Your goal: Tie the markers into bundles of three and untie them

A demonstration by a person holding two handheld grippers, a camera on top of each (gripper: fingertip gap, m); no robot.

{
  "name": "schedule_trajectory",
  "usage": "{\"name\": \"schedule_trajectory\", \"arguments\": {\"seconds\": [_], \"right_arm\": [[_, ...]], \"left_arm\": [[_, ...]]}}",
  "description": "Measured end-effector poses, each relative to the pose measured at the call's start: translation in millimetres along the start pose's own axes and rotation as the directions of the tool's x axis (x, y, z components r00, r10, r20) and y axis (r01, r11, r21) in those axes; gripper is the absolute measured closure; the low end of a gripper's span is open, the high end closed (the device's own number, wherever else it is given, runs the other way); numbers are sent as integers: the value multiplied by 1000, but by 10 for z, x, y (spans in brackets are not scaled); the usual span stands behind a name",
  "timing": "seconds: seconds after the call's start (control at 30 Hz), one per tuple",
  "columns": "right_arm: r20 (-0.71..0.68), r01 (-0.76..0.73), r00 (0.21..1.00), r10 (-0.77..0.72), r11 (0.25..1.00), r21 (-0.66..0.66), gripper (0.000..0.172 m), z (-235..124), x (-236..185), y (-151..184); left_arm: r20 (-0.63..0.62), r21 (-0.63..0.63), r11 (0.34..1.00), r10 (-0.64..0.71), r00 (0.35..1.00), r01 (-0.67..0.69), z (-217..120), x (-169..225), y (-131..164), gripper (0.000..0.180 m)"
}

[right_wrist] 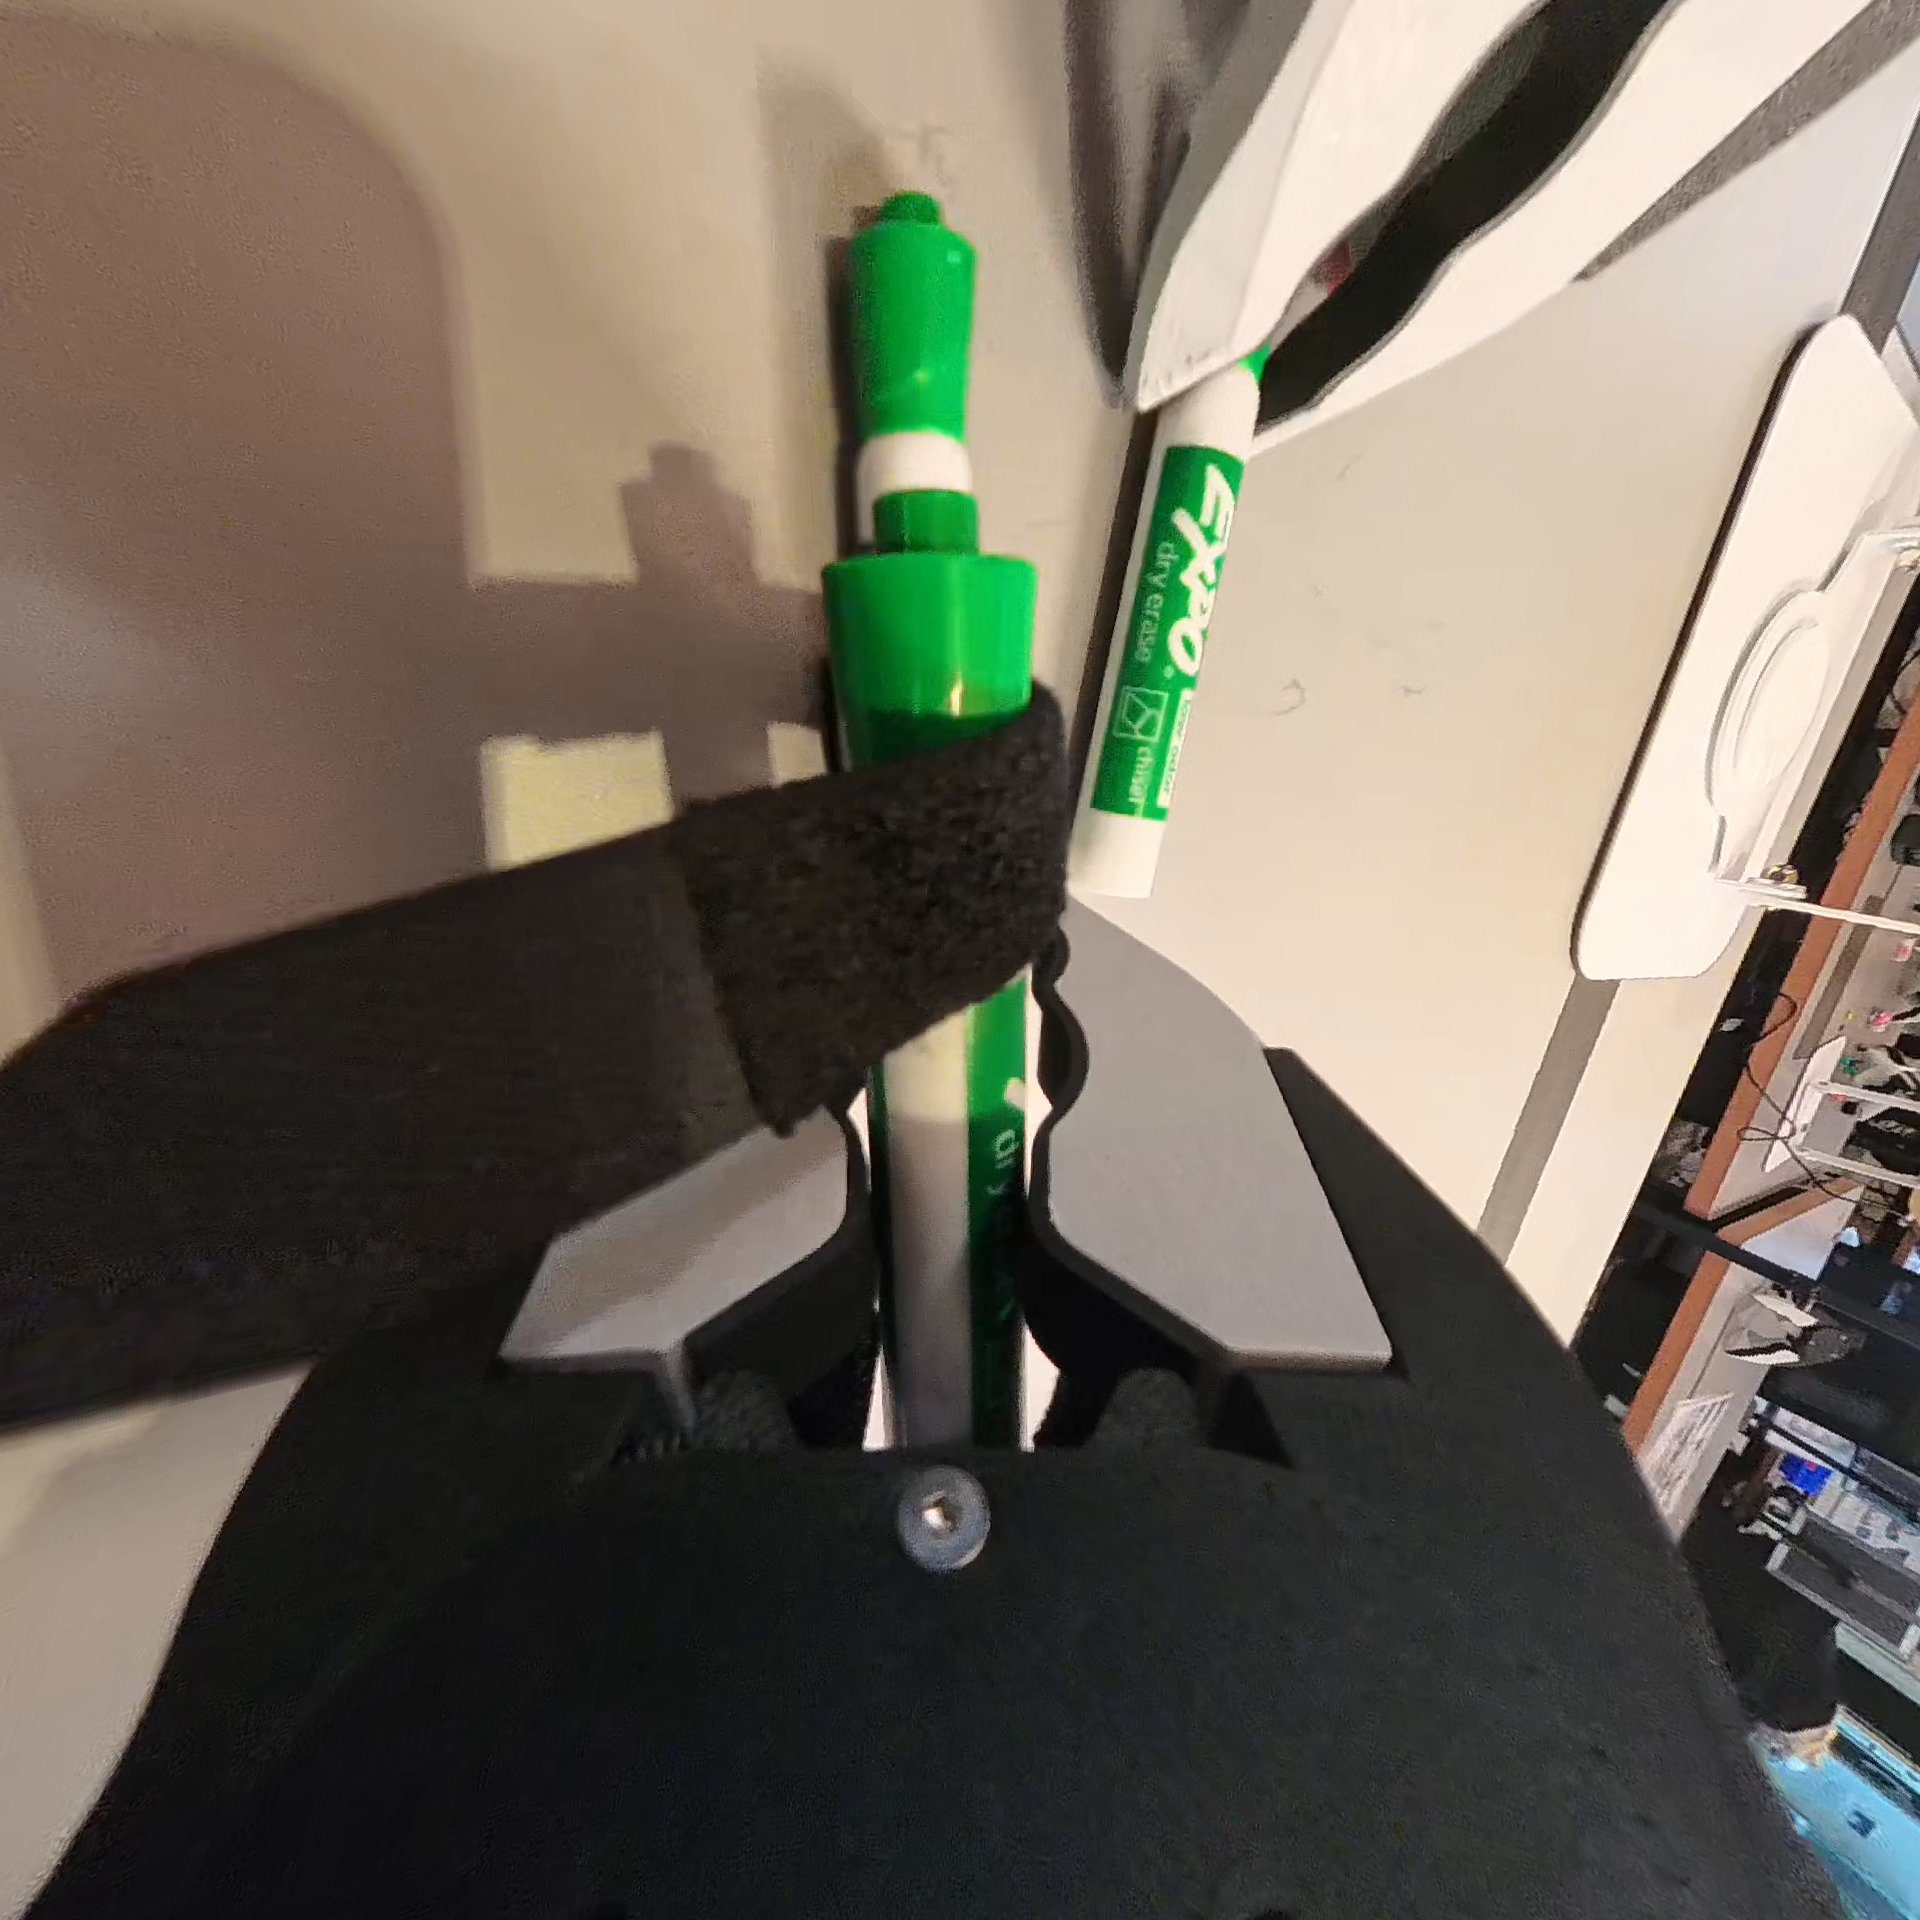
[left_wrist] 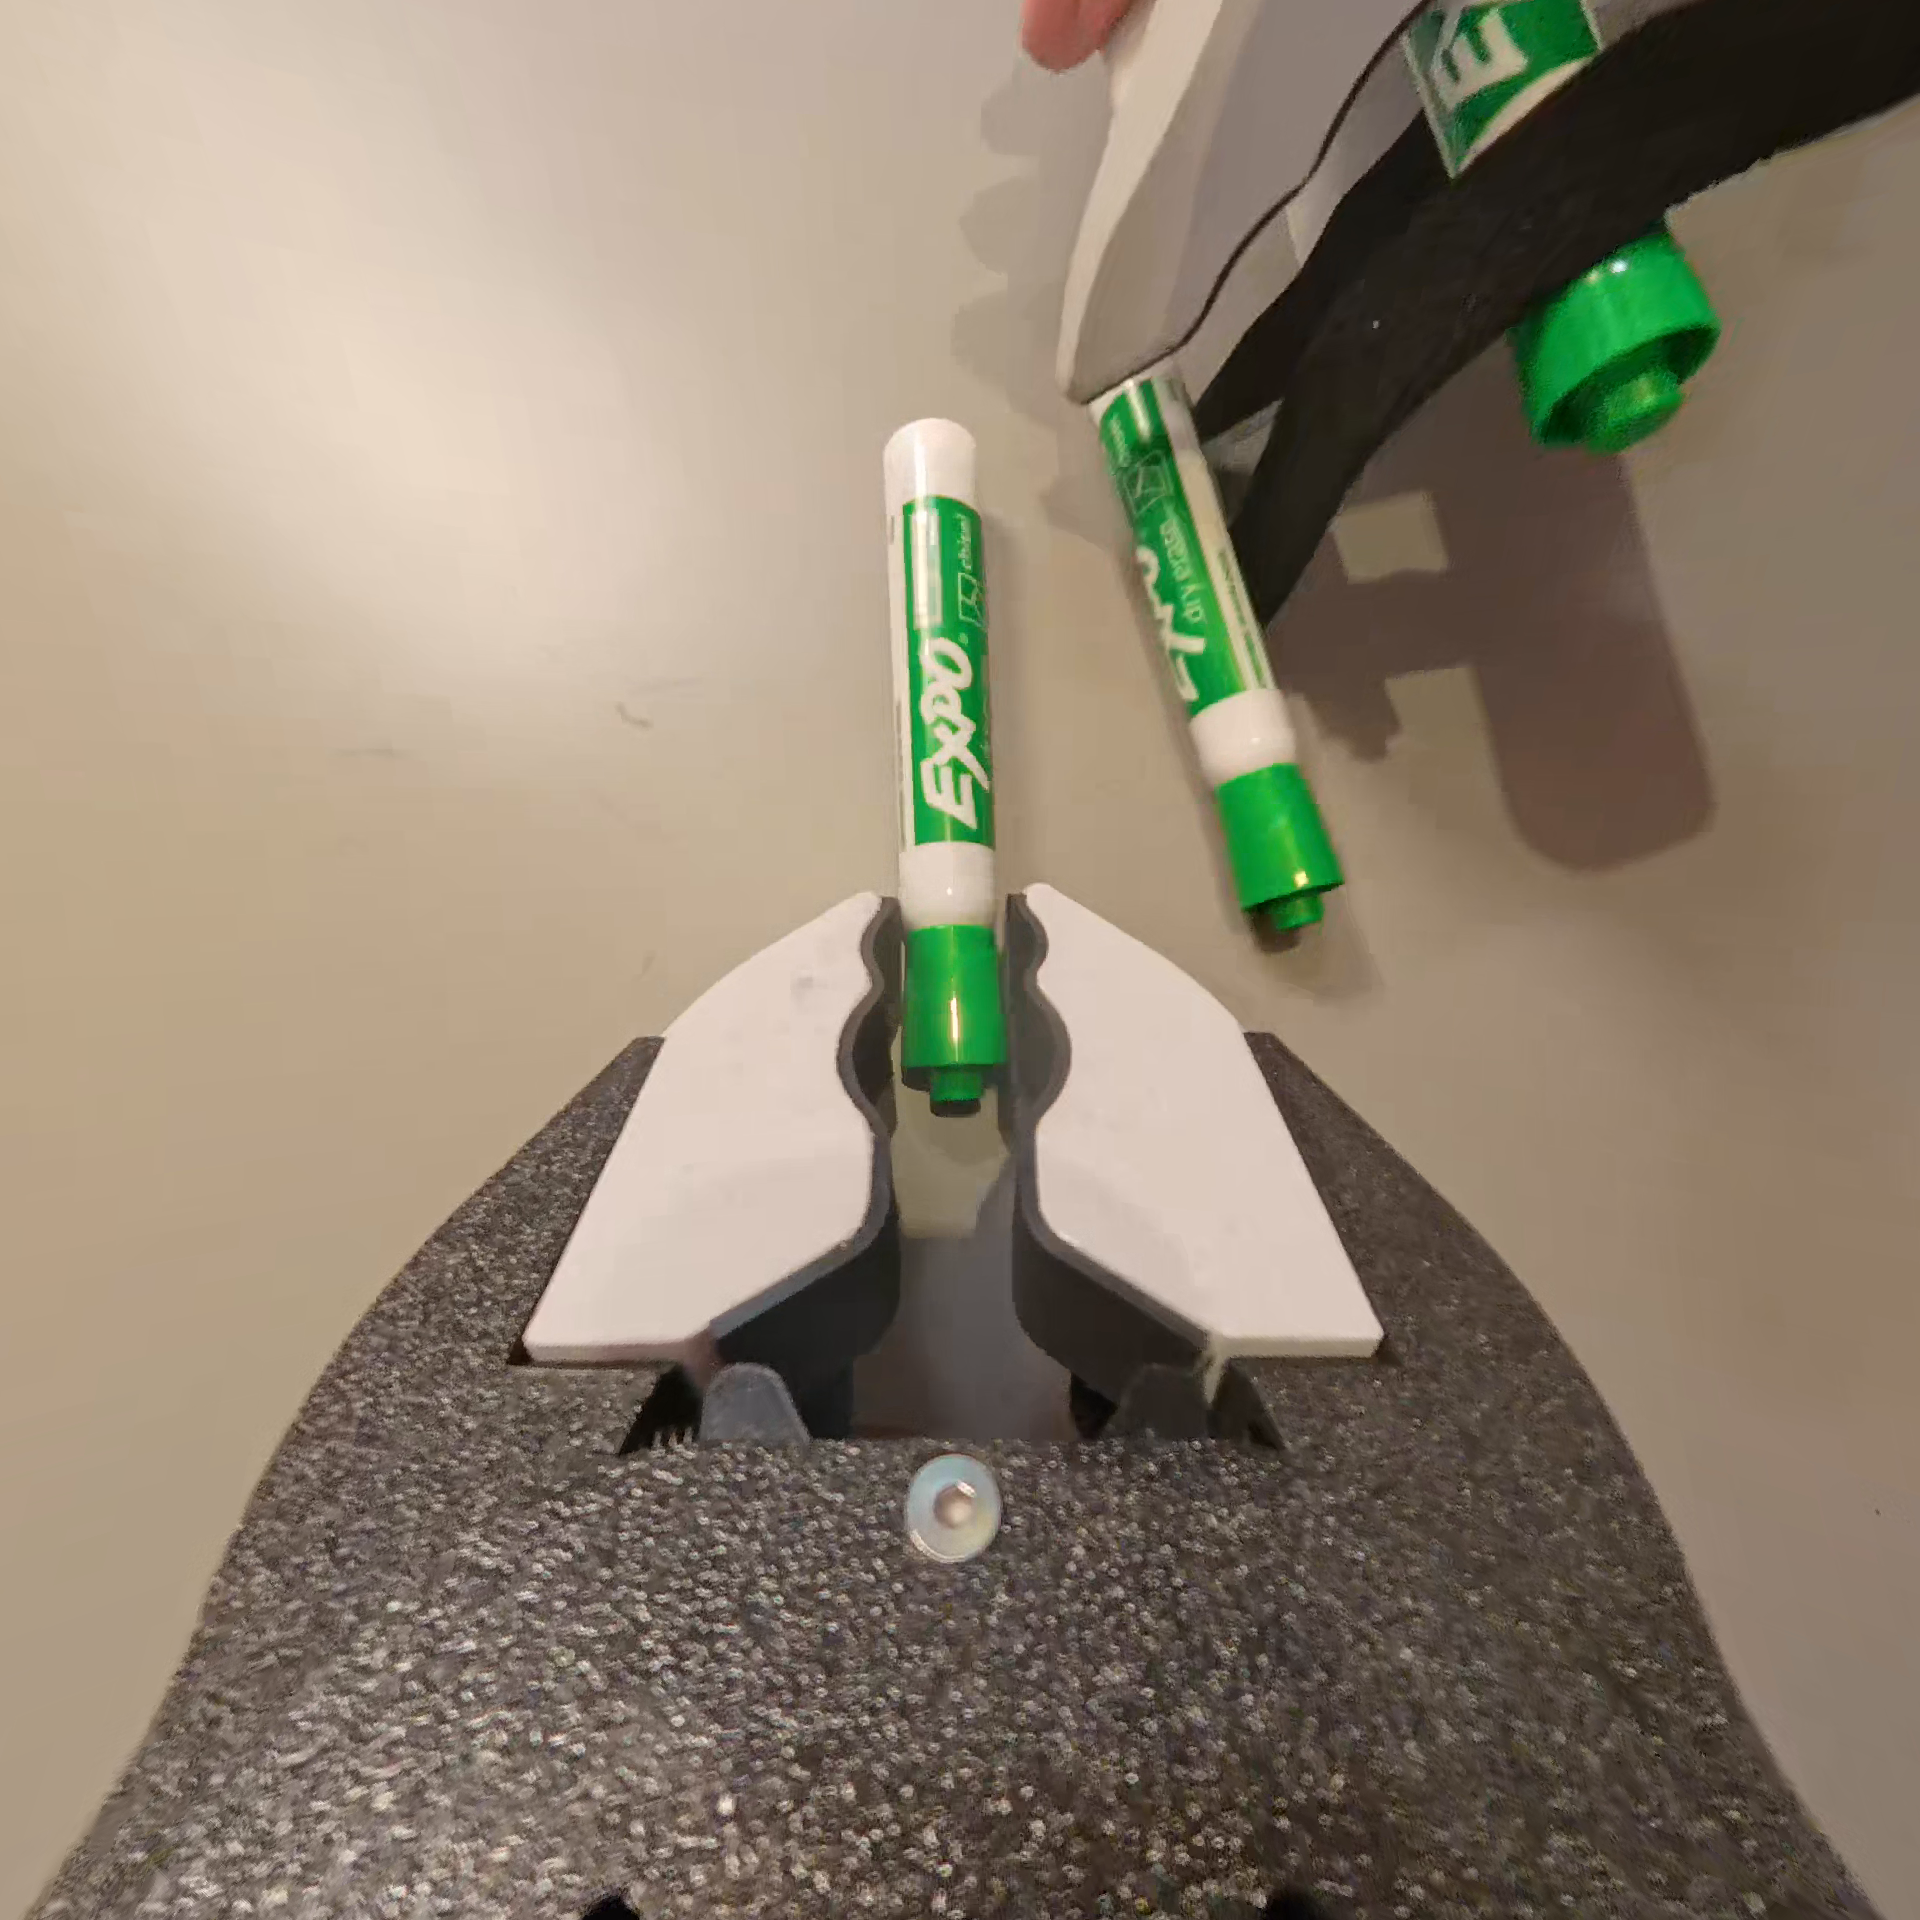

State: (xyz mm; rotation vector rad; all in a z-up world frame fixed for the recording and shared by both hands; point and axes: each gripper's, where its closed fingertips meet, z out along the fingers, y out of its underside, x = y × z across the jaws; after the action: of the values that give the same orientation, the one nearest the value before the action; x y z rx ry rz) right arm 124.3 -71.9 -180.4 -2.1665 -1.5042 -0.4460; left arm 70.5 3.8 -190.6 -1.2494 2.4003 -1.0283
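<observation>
Three green markers are in view, and nothing is bundled as three. The strapped marker (right_wrist: 925, 665) runs lengthwise toward 12 o'clock through the right gripper (right_wrist: 951, 1018). The one finger (right_wrist: 1164, 1143) that shows lies hard against its barrel, and the other is hidden under the black strap (right_wrist: 883, 862), so it looks pinched. The strap loops around this one marker just below its cap. Its free tail trails off toward 8 o'clock and is fastened to nothing.

The loose marker (left_wrist: 1205, 634) lies on the bench (left_wrist: 416, 520) just beyond, partly under the right gripper, with its cap toward 5 o'clock in the left wrist view.

The third marker (left_wrist: 940, 675) points to 12 o'clock from the left gripper (left_wrist: 951, 914). The white fingers (left_wrist: 769, 1039) sit close on either side of its green cap and seem to nip it.

Judging by this, the job is midway. Either two markers have yet to go into the loop, or they are already out and the strap only needs slipping off the last one; which it is cannot be told.

The dangling tail and the right gripper's body overhang the loose marker and crowd any reach for it. A white tray (right_wrist: 1714, 675) sits at the bench edge at 3 o'clock in the right wrist view, well clear, with a cluttered room beyond. A person's fingertip (left_wrist: 1070, 31) shows at 12 o'clock in the left wrist view.
</observation>
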Motion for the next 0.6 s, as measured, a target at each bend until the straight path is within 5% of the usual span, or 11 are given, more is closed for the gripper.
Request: {"name": "schedule_trajectory", "arguments": {"seconds": [0.03,0.6], "right_arm": [[-4,3,1000,-3,1000,1,145,-2,-3,-4],[101,-23,995,19,999,40,138,-171,-209,140]], "left_arm": [[16,5,1000,2,1000,-2,-13,13,16,158],[7,7,1000,27,1000,-27,-21,212,49,142]]}}
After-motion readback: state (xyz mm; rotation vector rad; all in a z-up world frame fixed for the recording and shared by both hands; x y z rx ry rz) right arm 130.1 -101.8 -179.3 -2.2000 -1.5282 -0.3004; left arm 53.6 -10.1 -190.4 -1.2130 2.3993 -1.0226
